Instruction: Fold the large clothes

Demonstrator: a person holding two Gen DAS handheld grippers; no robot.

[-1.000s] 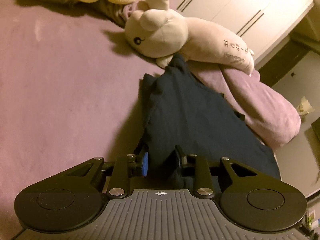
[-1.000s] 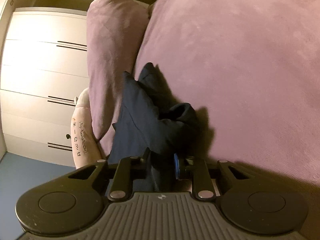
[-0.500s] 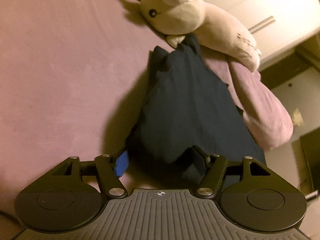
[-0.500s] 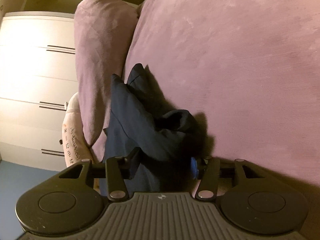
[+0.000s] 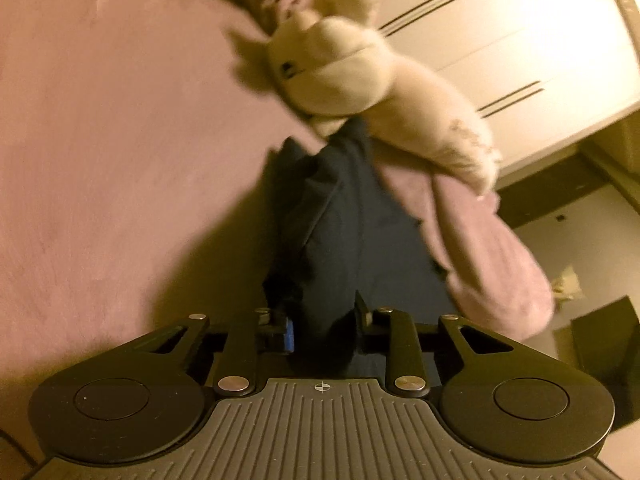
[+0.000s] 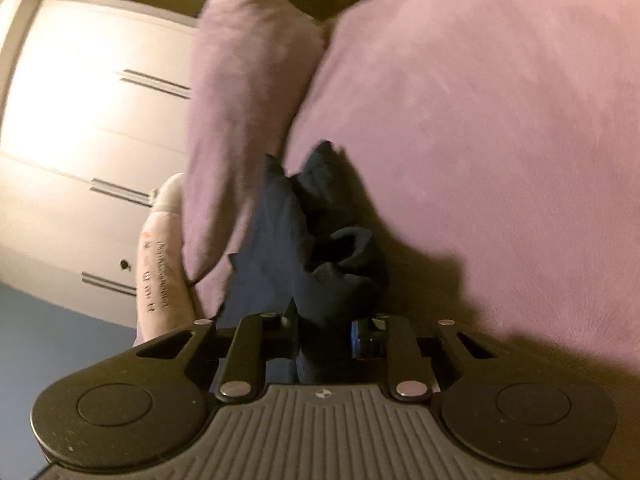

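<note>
Jaws reclosing on dark garment (image 5: pixel 360 240) — far end blurred.

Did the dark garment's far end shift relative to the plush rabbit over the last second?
No: the dark garment still ends under the plush rabbit; only the view shifted.

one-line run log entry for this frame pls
phase: regrasp | left gripper: closing, dark garment between jaws | right gripper: closing, same garment | surface: purple bed cover | nearby: plush toy
</note>
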